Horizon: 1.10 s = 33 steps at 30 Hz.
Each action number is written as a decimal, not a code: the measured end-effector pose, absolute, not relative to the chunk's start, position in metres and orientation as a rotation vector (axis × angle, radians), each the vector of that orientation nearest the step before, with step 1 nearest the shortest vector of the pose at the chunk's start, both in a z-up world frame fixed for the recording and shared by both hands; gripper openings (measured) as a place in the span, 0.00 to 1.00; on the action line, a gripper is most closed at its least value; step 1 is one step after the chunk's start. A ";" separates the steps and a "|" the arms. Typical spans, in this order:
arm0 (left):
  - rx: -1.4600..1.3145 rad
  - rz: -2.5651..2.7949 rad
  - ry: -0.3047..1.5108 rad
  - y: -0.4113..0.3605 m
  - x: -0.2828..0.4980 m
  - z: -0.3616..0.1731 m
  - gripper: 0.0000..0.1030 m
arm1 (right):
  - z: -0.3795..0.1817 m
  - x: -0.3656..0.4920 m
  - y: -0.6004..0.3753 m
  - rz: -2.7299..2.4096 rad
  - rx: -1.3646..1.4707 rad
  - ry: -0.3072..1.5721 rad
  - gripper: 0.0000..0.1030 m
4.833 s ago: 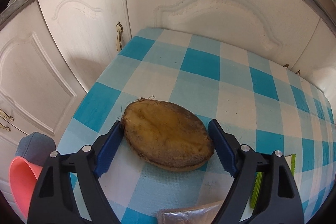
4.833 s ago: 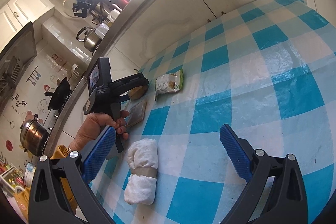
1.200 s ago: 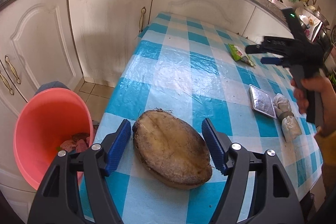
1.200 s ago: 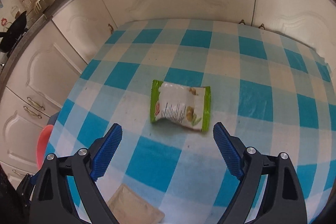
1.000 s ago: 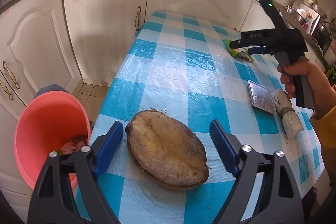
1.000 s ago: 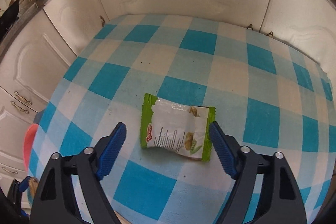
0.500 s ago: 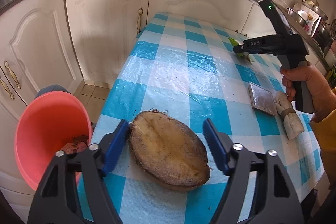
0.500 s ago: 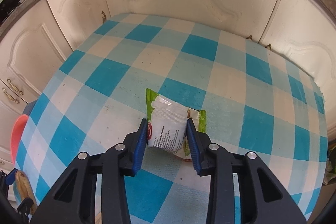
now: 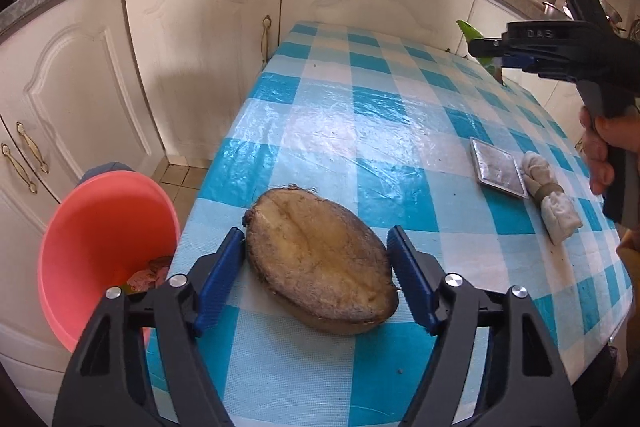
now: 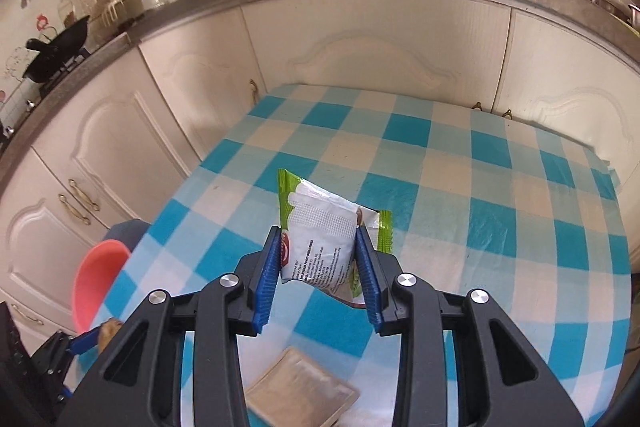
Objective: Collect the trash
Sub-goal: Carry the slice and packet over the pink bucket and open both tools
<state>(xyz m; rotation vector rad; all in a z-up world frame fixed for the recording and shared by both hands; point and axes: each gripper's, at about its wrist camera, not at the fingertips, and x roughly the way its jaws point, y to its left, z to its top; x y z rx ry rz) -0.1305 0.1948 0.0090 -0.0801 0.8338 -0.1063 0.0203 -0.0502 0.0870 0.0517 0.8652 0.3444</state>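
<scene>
Since the earlier frame, the green-and-white snack wrapper (image 10: 320, 243) has come off the checked surface (image 10: 500, 195) and now hangs pinched between the blue pads of the right gripper (image 10: 316, 267), whose jaws are clenched on its crumpled middle. One green-edged corner sticks up above the pads and another pokes out to the right. In the left wrist view the same gripper (image 9: 486, 47) appears lifted over the far right part of the surface, a sliver of green wrapper (image 9: 468, 29) showing past its fingers, with the person's hand (image 9: 600, 155) wrapped around its handle.

Left gripper (image 9: 316, 279) sits low at the near edge of the surface, its jaws straddling a brown half husk (image 9: 320, 259) that lies cut face up. The left pad touches or nearly touches the husk's rim; the right pad stands just off it. The jaws are opening slightly, so the husk is between them but not squeezed.

A pink bucket (image 9: 80, 247) stands on the floor just beside the left end of the surface, in front of the cream cabinet doors (image 9: 200, 47), with some scraps visible at its bottom. From the right wrist view the bucket's rim (image 10: 100, 267) shows low on the left.

Further along the surface lie a flat silvery packet (image 9: 498, 171) and, touching its right edge, a rolled white bundle (image 9: 554, 205) bound by a tan band. The packet (image 10: 300, 391) also shows directly under the right gripper's frame.
</scene>
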 end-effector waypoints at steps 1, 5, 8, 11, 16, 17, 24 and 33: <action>-0.087 -0.108 0.830 0.196 -0.131 0.009 0.70 | 0.089 0.014 -0.050 0.354 0.062 0.861 0.37; -0.094 -0.104 0.822 0.197 -0.133 0.009 0.70 | 0.090 -0.009 -0.048 0.393 0.105 0.856 0.37; -0.118 -0.107 0.818 0.200 -0.135 0.010 0.69 | 0.087 -0.024 -0.043 0.421 0.118 0.864 0.37; -0.141 -0.109 0.817 0.203 -0.138 0.011 0.69 | 0.084 -0.038 -0.035 0.446 0.117 0.872 0.37; -0.150 -0.077 0.803 0.212 -0.142 0.015 0.69 | 0.080 -0.050 -0.021 0.488 0.111 0.884 0.37; -0.150 -0.070 0.797 0.214 -0.143 0.017 0.69 | 0.080 -0.052 -0.017 0.498 0.108 0.885 0.37; -0.137 0.012 0.752 0.237 -0.151 0.032 0.69 | 0.080 -0.064 0.016 0.569 0.068 0.899 0.37; -0.136 0.121 0.729 0.276 -0.159 0.038 0.69 | 0.085 -0.077 0.068 0.678 0.013 0.915 0.37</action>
